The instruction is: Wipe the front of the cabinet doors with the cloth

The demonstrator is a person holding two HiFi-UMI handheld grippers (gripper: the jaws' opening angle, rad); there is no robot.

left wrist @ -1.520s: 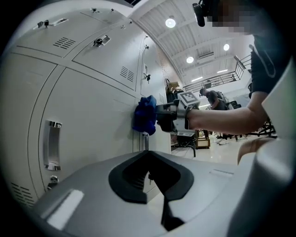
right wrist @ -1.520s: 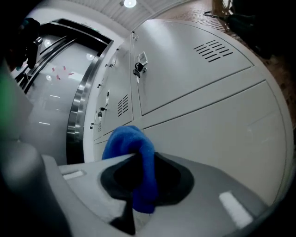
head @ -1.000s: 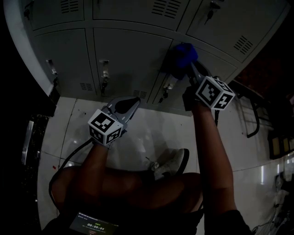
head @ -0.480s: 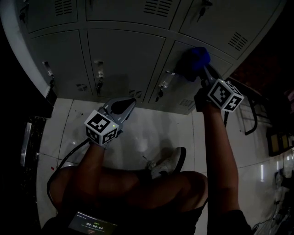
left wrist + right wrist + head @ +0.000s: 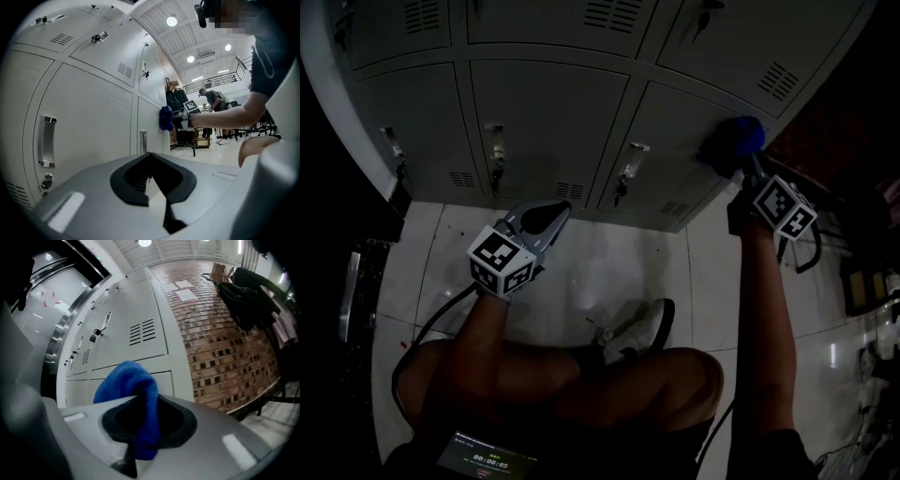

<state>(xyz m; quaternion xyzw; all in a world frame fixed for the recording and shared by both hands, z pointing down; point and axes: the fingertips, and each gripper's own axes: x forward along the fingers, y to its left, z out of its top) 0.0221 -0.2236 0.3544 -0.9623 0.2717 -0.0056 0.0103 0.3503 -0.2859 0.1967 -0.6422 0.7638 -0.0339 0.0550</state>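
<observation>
Tiled floor (image 5: 609, 262) (glossy): shoe (image 5: 639, 330), cabinet (image 5: 553, 103) standing there.

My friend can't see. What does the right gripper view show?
A blue cloth is pinched in the right gripper, held up in front of grey cabinet doors with vent slots and locks. A brick wall stands to the right of the cabinet.
</observation>
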